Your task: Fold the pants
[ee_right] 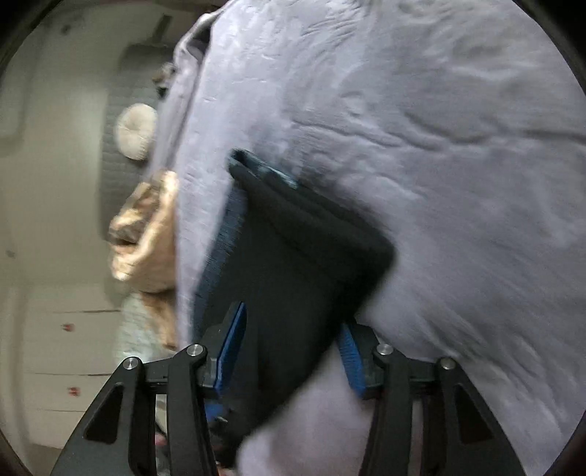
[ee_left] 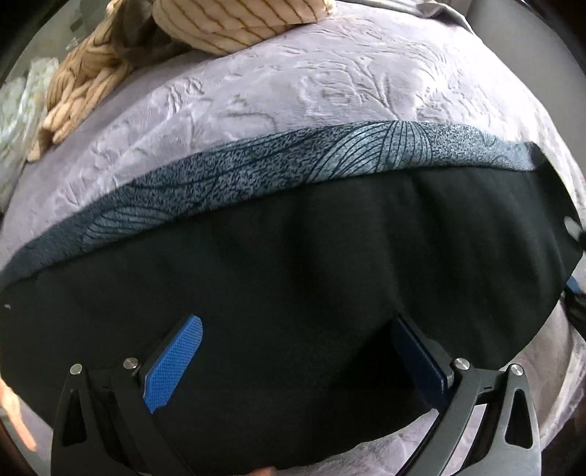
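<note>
The black pants (ee_left: 293,263) lie flat on a lilac embossed bedspread (ee_left: 293,110), with a blue-grey leaf-print strip (ee_left: 256,183) along their far edge. My left gripper (ee_left: 298,326) is open, its blue pads (ee_left: 175,362) spread wide just over the black cloth, holding nothing. In the right wrist view the pants (ee_right: 293,263) show as a folded black stack. My right gripper (ee_right: 291,329) is open, its pads (ee_right: 230,348) either side of the stack's near end; the view is motion-blurred.
A beige striped garment (ee_left: 219,25) and a rumpled tan cloth (ee_left: 80,84) lie at the bed's far left. In the right wrist view the bedspread's edge (ee_right: 183,183) drops to a floor with tan cloth (ee_right: 143,234), a round cushion (ee_right: 135,131) and white drawers (ee_right: 73,348).
</note>
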